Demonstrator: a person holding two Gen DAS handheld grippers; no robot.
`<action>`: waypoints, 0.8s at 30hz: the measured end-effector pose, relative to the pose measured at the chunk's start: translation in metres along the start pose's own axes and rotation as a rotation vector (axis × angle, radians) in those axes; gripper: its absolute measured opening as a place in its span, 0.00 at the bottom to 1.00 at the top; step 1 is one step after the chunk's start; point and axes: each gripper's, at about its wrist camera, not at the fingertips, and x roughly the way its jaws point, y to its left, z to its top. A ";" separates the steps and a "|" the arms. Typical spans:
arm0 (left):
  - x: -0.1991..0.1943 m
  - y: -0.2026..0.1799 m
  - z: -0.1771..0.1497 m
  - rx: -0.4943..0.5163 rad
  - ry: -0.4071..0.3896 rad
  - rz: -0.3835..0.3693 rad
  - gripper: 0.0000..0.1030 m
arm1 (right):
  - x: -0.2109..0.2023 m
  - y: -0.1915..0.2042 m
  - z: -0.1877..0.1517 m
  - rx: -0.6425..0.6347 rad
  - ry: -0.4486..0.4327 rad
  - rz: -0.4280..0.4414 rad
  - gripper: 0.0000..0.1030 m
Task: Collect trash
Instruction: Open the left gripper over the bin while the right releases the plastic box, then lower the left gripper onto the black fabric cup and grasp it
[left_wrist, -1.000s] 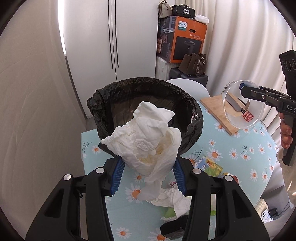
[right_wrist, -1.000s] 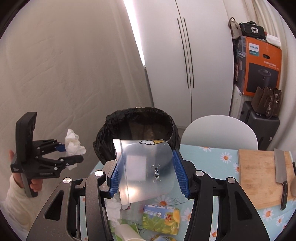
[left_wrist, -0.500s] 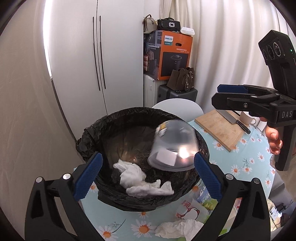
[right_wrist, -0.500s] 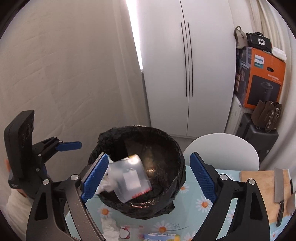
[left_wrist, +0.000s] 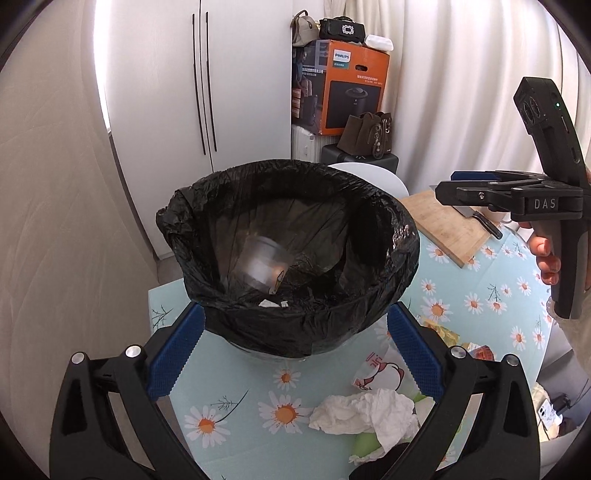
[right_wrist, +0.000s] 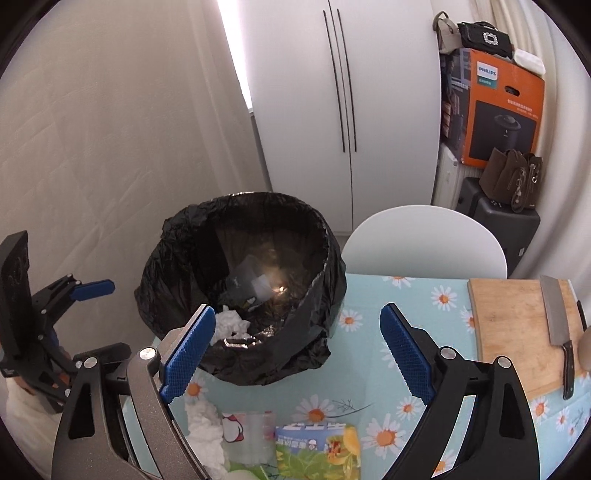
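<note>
A bin lined with a black bag stands at the table's far left corner. Inside lie a clear plastic cup and crumpled white tissue. My left gripper is open and empty, just in front of the bin. My right gripper is open and empty, near the bin's right front; it also shows in the left wrist view. On the table lie a crumpled tissue, a clear printed cup and a green snack packet.
A wooden cutting board with a cleaver lies at the table's right. A white chair back stands behind the table. The flowered blue tablecloth covers the table. A white wardrobe and an orange box stand behind.
Both grippers opened over the bin. The tissue from the left and the clear cup from the right dropped into the bag. Both grippers then pulled back a little.
</note>
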 end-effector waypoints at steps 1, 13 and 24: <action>0.000 -0.001 -0.005 0.004 0.004 0.007 0.94 | -0.001 0.000 -0.003 0.001 0.005 0.002 0.84; 0.006 -0.016 -0.064 -0.048 0.107 0.051 0.94 | -0.004 -0.004 -0.040 -0.039 0.109 0.039 0.84; -0.001 -0.044 -0.104 -0.161 0.172 0.075 0.94 | -0.013 -0.006 -0.070 -0.111 0.195 0.141 0.84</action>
